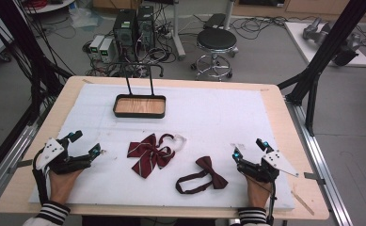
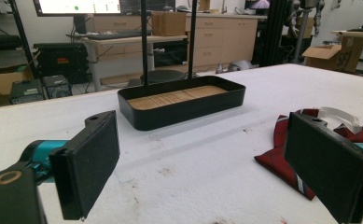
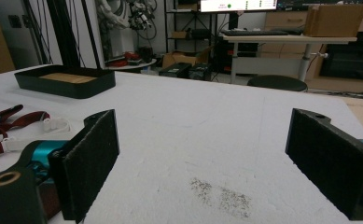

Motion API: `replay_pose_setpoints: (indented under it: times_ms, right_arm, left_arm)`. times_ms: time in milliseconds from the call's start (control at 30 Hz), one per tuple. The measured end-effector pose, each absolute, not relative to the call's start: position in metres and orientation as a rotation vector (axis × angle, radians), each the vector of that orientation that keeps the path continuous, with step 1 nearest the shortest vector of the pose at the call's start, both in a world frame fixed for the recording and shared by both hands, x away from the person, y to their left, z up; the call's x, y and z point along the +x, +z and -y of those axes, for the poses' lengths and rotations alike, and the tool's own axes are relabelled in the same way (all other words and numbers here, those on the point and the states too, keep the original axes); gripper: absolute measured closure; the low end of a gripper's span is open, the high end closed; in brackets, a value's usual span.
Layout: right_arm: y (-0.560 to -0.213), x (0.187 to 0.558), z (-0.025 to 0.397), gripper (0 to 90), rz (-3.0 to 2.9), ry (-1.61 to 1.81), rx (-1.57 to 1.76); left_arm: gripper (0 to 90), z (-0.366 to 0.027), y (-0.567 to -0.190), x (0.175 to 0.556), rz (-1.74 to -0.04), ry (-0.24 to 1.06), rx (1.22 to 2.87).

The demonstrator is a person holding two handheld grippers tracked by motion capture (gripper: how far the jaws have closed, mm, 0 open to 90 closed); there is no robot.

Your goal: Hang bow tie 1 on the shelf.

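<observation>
A burgundy striped bow tie with a white strap lies on the white mat, near its middle. To its right and nearer me lies a plain dark red bow tie with its band looped. My left gripper rests open at the mat's left side, apart from the striped tie. My right gripper rests open at the right, just right of the plain tie. In both gripper views nothing is between the jaws of the left gripper or the right gripper.
A black tray with a wooden floor and a tall wire handle stands at the back of the mat, also visible ahead as the tray and at far left as the tray. A stool and computers stand beyond the table. Black frame posts flank it.
</observation>
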State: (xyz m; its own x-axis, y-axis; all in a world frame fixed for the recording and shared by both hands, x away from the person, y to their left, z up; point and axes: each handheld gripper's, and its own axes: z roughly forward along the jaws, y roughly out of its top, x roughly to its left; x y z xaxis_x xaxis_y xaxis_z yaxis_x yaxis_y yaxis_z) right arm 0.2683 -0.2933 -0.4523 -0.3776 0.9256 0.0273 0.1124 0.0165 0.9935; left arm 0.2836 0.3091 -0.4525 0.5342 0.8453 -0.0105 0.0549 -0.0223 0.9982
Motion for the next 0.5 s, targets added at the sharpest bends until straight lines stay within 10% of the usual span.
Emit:
replay_pose_setpoints:
  times_ms: [500]
  right_arm:
    - [-0.452,0.268,0.294,8.9,-1.576,1.443,1.085]
  left_arm:
    - [11.1,-0.302,-0.415,0.286,-0.786,0.724,1.518]
